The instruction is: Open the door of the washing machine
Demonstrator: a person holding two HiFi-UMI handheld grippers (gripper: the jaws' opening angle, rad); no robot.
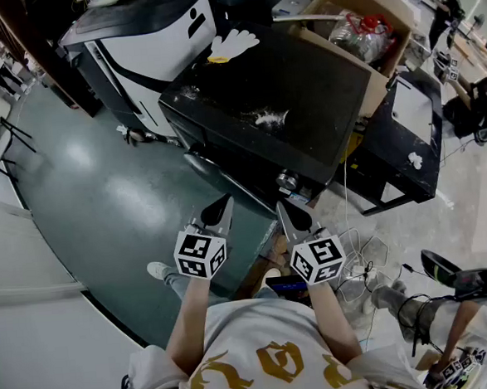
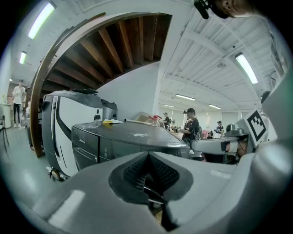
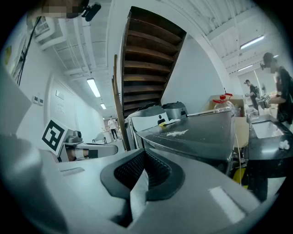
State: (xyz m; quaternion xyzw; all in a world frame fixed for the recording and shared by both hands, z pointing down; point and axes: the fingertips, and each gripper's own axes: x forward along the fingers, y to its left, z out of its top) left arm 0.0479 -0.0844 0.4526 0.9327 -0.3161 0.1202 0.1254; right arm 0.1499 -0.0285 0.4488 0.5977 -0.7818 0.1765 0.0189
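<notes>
The fingers of both grippers are pressed together with nothing between them: the left gripper point(image 1: 220, 209) and the right gripper point(image 1: 287, 216) show ribbed pads meeting at the tips in each gripper view. Both are held side by side in the air, pointing at the washing machine point(image 1: 270, 96), near its front edge but apart from it.

The washing machine is a dark box with a flat black top, standing just ahead of the fingers. In the left gripper view it point(image 2: 120, 139) sits above and beyond the shut tips point(image 2: 149, 159); in the right gripper view it point(image 3: 197, 137) lies up and to the right of them point(image 3: 144, 156).

Its front face is steeply foreshortened in the head view, so the door is hard to make out. In both gripper views the gripper's own body covers the lower front, leaving only the upper panel visible.

Behind it stands a white machine point(image 1: 154, 46). A cardboard box point(image 1: 381, 22) sits beside its far corner. A white smear point(image 1: 267, 118) marks the top, and a pale glove-like thing point(image 1: 233, 42) lies at the back edge.
</notes>
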